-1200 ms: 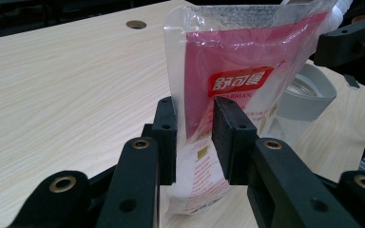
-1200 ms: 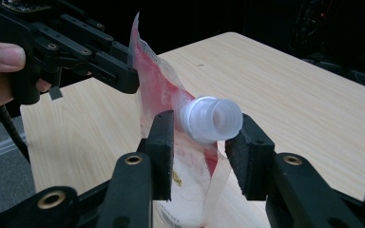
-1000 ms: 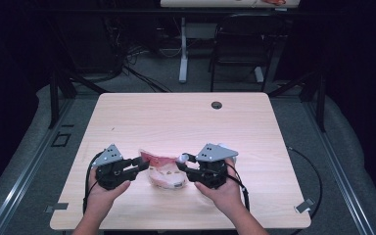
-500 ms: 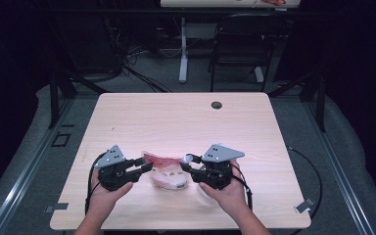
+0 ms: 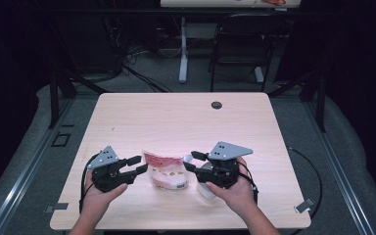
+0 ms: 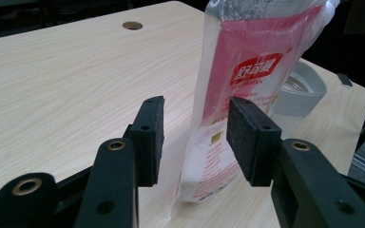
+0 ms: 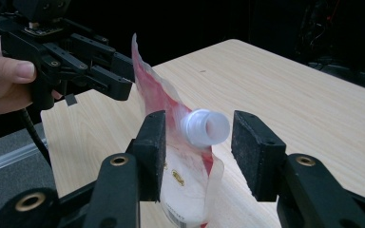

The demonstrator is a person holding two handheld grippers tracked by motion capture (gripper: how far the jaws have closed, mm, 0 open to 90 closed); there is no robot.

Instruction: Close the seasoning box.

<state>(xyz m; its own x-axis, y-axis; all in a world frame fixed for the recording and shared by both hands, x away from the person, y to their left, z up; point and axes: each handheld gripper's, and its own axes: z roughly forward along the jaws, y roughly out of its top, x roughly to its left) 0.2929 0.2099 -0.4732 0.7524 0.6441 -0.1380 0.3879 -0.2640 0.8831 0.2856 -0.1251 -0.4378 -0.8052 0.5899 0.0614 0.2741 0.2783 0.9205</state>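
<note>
A red and white spouted pouch (image 5: 166,171) stands upright on the wooden table (image 5: 176,117) between my two grippers. My left gripper (image 5: 138,165) is at its left. In the left gripper view the pouch (image 6: 247,71) rises between the jaws of that gripper (image 6: 195,128), which have just been opening and do not press it. My right gripper (image 5: 192,161) is at its right. In the right gripper view the white spout cap (image 7: 205,127) sits between the jaws of that gripper (image 7: 197,142) with a gap on each side; they too have just been opening.
A pale round lidded container (image 6: 299,90) lies on the table behind the pouch, under my right hand (image 5: 205,188). A cable hole (image 5: 217,105) sits near the far edge. A chair (image 5: 240,49) and a table leg stand beyond.
Both grippers' jaws have spread wider around the pouch, which now stands by itself. Both hands stay nearly where they were.
</note>
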